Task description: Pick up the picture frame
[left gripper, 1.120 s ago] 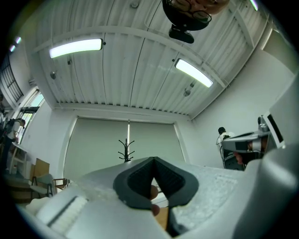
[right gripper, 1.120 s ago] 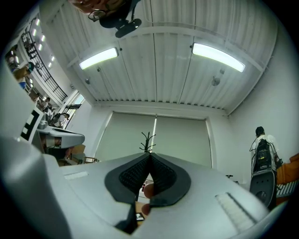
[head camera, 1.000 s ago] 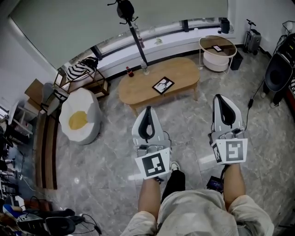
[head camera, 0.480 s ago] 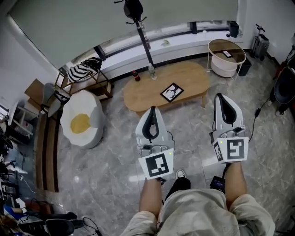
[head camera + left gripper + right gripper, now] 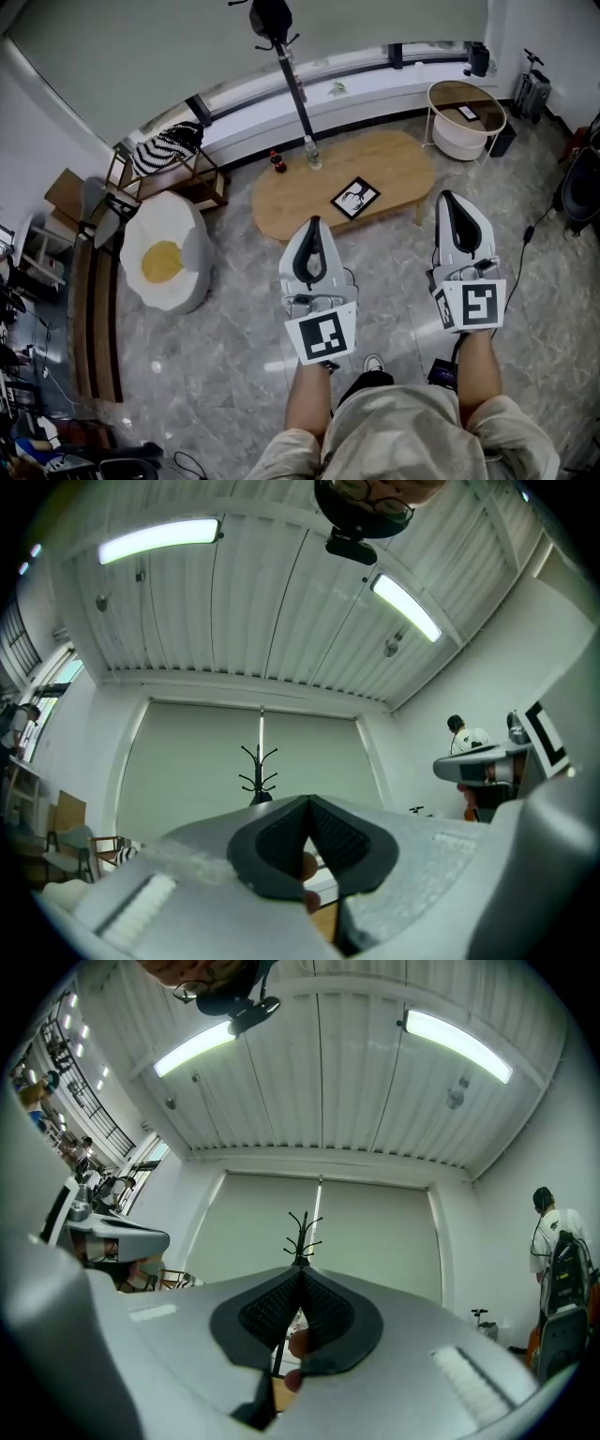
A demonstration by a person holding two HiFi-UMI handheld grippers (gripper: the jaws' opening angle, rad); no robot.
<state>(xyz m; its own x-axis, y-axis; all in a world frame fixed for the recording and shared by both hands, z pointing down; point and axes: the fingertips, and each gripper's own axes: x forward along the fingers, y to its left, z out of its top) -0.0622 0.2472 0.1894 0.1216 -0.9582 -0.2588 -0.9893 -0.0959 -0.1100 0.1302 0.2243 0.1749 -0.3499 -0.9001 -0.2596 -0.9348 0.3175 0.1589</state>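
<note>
Wooden surface (image 5: 291,202), picture frame (image 5: 355,198) lying flat on it, nearer than a second ago. Left gripper (image 5: 312,230) and right gripper (image 5: 450,202) both closed, empty, short of it. Approach phase; grasp pending.

The frame (image 5: 355,198) is a small square with a black border around a white picture. The picture bears a dark figure too small to make out. The frame lies flat and face up on the oval wooden table (image 5: 281,202), turned cornerwise so that it reads as a diamond in the head view. It sits in the table's right half, closer to the near edge than the far one. It is well apart from the clear bottle (image 5: 313,156) and the dark bottle (image 5: 277,162) standing by the far edge.
</note>
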